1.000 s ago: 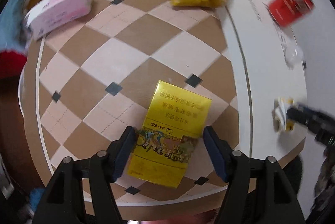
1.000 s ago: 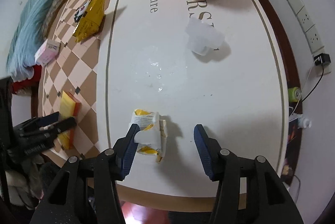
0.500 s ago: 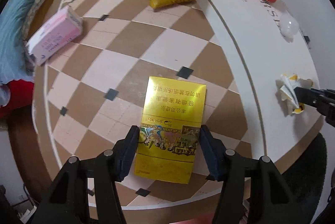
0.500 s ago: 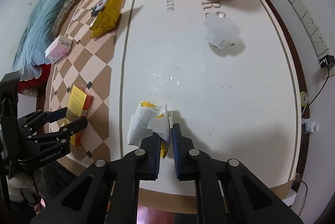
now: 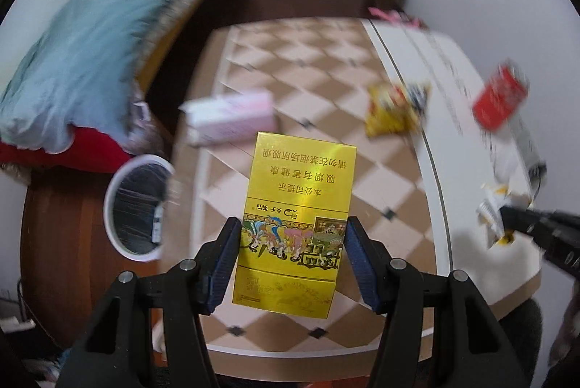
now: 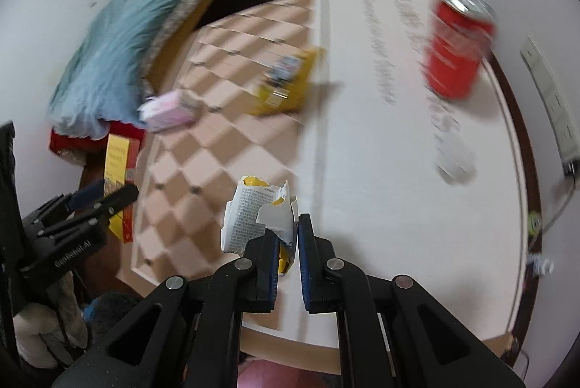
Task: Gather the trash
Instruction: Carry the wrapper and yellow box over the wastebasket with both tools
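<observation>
Glossy gold carton [image 5: 295,221]; crumpled paper wrapper [image 6: 259,215]; shiny metal can [image 6: 458,49].

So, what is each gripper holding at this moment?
Left gripper: closed on the yellow box.
Right gripper: closed on the crumpled wrapper.

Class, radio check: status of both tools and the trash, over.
Left tool shut on yellow box, lifted. Right tool shut on crumpled wrapper. White bin left of table, nothing blocking it.

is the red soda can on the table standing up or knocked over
Standing upright. In the right wrist view the red soda can rests on its base on the white part of the table, silver top facing up, though blurred by motion.
</observation>
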Action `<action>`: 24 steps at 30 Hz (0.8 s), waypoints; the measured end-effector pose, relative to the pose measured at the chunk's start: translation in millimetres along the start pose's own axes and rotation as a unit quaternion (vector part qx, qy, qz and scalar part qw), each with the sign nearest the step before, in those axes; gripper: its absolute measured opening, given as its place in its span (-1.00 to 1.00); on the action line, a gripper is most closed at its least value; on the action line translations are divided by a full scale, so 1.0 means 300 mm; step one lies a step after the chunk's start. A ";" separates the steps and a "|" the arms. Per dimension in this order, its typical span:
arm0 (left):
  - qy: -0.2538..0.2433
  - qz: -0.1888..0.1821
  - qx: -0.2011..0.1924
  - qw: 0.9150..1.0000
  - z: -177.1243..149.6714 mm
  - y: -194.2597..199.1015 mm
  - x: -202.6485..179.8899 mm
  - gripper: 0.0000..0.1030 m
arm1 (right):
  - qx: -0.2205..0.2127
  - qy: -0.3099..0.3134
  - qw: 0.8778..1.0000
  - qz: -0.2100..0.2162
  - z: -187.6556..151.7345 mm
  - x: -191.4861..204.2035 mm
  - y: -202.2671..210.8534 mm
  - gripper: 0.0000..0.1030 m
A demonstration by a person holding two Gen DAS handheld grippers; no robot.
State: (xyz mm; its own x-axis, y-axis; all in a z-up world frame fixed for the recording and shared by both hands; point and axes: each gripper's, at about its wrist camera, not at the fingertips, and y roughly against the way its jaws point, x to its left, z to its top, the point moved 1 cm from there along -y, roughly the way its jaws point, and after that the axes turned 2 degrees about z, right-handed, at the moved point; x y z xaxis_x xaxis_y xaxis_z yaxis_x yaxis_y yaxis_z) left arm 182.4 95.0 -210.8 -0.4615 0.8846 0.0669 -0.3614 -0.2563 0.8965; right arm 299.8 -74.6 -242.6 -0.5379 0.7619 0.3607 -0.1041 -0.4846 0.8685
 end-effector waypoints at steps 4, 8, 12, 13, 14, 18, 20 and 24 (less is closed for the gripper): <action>0.035 0.009 -0.034 0.999 0.073 0.092 0.172 0.07 | -0.009 0.035 0.999 0.024 0.064 0.172 -0.004 -0.81; 0.066 0.022 -0.055 0.996 0.139 0.107 0.380 0.07 | -0.013 0.073 0.996 0.052 0.138 0.390 -0.048 -0.81; 0.101 0.044 -0.067 0.992 0.153 0.125 0.568 0.07 | -0.005 0.111 0.991 0.076 0.205 0.622 -0.148 -0.81; 0.109 0.047 -0.067 0.991 0.155 0.121 0.607 0.07 | -0.001 0.121 0.989 0.082 0.219 0.686 -0.184 -0.81; 0.120 0.051 -0.065 0.989 0.153 0.114 0.657 0.07 | 0.004 0.129 0.988 0.085 0.226 0.734 -0.214 -0.81; 0.169 0.057 -0.044 0.983 0.142 0.023 0.872 0.06 | 0.034 0.160 0.982 0.090 0.248 0.946 -0.409 -0.81; 0.194 0.047 -0.025 0.980 0.135 -0.044 0.969 0.06 | 0.051 0.166 0.981 0.088 0.246 1.011 -0.500 -0.81; 0.236 0.017 0.017 0.971 0.119 -0.219 1.132 0.06 | 0.094 0.174 0.977 0.078 0.245 1.119 -0.724 -0.81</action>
State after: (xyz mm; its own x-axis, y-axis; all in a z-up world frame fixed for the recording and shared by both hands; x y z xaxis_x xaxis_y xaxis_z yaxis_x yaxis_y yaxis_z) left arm 78.4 426.3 -231.3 -0.7956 0.5967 -0.1047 -0.3163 -0.2617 0.9118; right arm 203.2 317.9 -285.2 -0.7902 0.4771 0.3847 0.1392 -0.4716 0.8707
